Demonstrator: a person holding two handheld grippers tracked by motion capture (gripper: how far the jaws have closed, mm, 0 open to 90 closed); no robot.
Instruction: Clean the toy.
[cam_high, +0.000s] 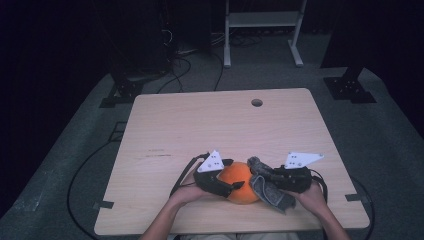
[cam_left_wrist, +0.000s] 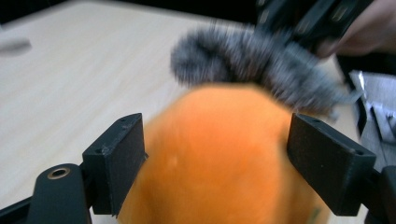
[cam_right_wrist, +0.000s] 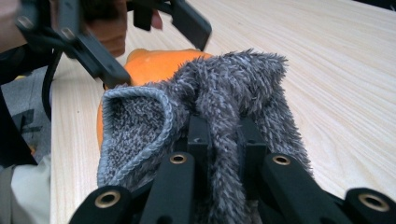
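Observation:
An orange, soft-looking round thing (cam_high: 241, 194) lies near the front edge of the wooden table (cam_high: 200, 125). My left gripper (cam_high: 236, 174) reaches it from the left. In the left gripper view its jaws (cam_left_wrist: 215, 161) stand on either side of the orange thing (cam_left_wrist: 210, 126), close to it without squeezing it. A grey fuzzy cloth (cam_high: 272, 195) with a hemmed opening, like a sock, drapes over the right side of the orange thing. My right gripper (cam_right_wrist: 224, 135) is shut on the grey cloth (cam_right_wrist: 233, 84), with the orange thing (cam_right_wrist: 154, 65) just beyond it.
The tabletop has a round cable hole (cam_high: 257, 102) near its far edge. A white metal frame (cam_high: 262, 20) stands on the floor behind the table. Cables (cam_high: 80, 175) run over the carpet at the left, and dark stand bases sit at both far corners.

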